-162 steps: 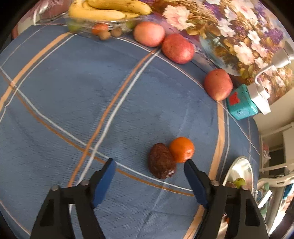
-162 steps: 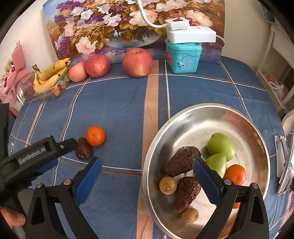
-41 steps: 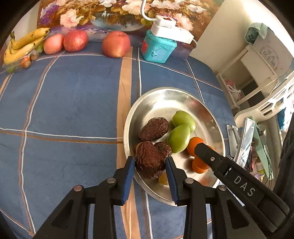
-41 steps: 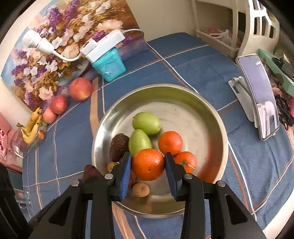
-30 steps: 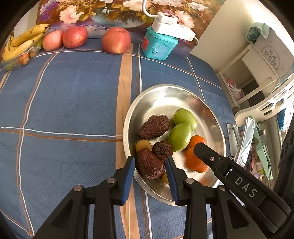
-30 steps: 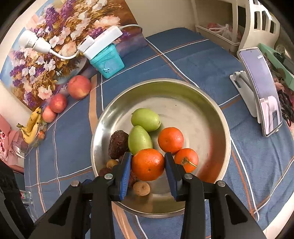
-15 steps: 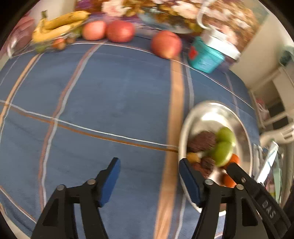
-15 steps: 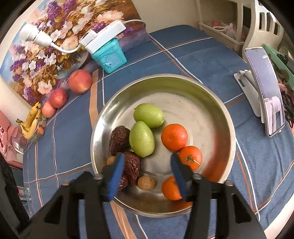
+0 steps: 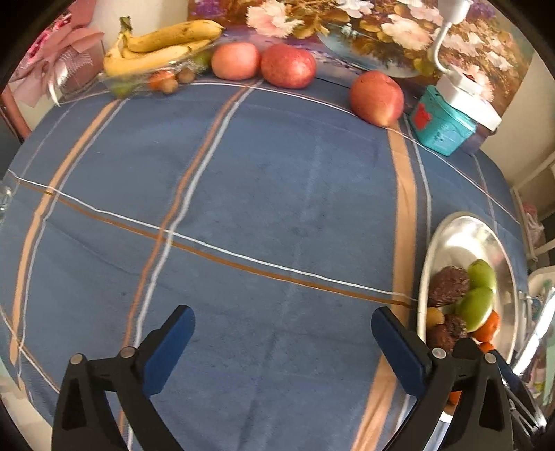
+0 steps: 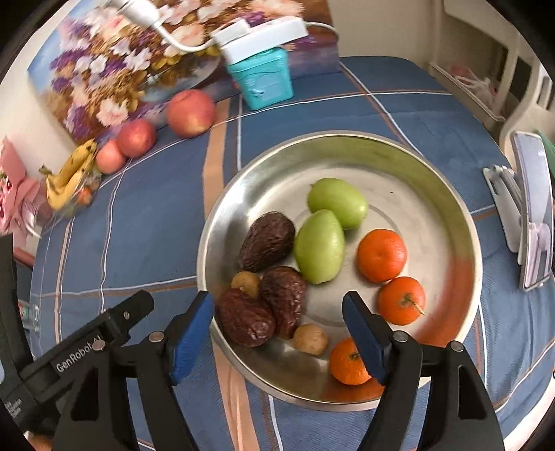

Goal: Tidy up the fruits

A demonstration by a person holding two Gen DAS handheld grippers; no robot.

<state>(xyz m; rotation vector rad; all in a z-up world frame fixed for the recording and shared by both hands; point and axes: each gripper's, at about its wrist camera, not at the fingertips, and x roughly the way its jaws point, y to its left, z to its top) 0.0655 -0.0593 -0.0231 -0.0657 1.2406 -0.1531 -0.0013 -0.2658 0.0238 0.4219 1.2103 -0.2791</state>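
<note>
A steel bowl holds two green fruits, three oranges, three dark wrinkled dates and small brown fruits. My right gripper is open and empty just above the bowl's near side. My left gripper is open and empty over bare blue tablecloth, with the bowl at its right. The left gripper's arm shows at the lower left of the right wrist view.
Three apples and a banana bunch lie along the back by a flower painting. A teal box with a white power strip stands at back right. A phone on a stand is right of the bowl.
Both grippers opened and let their fruit go into the bowl: the left a dark date, the right an orange. The left gripper then swung left, away from the bowl, over the cloth.
</note>
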